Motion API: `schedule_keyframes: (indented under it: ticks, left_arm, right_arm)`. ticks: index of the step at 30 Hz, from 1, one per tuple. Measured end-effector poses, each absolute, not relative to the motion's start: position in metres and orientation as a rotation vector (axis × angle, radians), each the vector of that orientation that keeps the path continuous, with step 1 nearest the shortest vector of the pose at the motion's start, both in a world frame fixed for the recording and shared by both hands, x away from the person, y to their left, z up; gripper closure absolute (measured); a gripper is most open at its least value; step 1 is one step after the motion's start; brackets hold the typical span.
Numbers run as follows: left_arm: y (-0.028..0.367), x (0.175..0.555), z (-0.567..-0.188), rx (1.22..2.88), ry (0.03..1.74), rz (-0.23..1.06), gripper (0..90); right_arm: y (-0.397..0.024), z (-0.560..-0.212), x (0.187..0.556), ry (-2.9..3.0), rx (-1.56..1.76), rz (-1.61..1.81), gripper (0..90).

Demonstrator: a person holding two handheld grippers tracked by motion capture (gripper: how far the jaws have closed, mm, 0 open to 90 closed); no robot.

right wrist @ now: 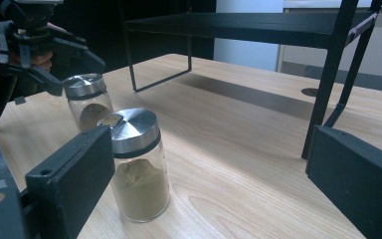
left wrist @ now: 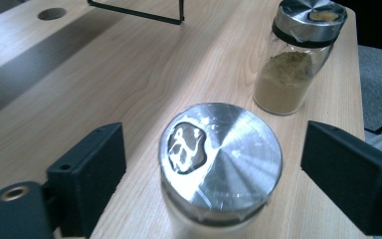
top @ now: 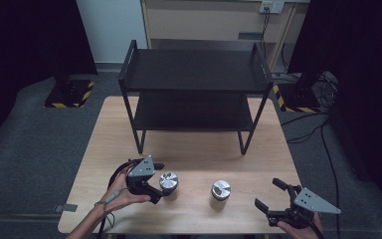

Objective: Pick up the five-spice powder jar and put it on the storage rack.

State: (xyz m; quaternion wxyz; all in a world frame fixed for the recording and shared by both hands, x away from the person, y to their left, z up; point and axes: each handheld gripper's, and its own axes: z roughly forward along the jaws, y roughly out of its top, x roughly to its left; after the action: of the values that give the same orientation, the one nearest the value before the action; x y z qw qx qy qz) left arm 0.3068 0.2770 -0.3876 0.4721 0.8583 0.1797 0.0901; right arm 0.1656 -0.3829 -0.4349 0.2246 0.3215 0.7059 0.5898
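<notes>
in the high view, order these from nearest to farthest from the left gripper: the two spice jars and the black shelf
1. Left spice jar, between the left gripper's fingers.
2. Right spice jar, further right on the table, towards the right gripper.
3. Black shelf, at the table's far side.

A small clear glass jar with a round brushed-steel lid (left wrist: 221, 158) stands upright on the pale wooden counter (top: 194, 154), near its front edge and left of the middle. Its lid has a flat top with a dark cut-out opening off to one side. The glass body under the lid is mostly hidden, so its contents cannot be told.
</notes>
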Motion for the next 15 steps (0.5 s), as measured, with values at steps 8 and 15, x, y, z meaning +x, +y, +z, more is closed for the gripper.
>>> schedule_keyframes:
  ticks: [8,15]
  left_arm:
    - [0.269,0.309,-0.397,2.122,0.417,0.229,27.5]
    - [0.269,0.311,-0.396,2.114,0.44,0.217,33.7]
  right_arm:
    - [-0.383,-0.435,0.166,1.948,0.887,1.628,5.6]
    - [-0.383,-0.435,0.166,1.948,0.88,1.628,5.9]
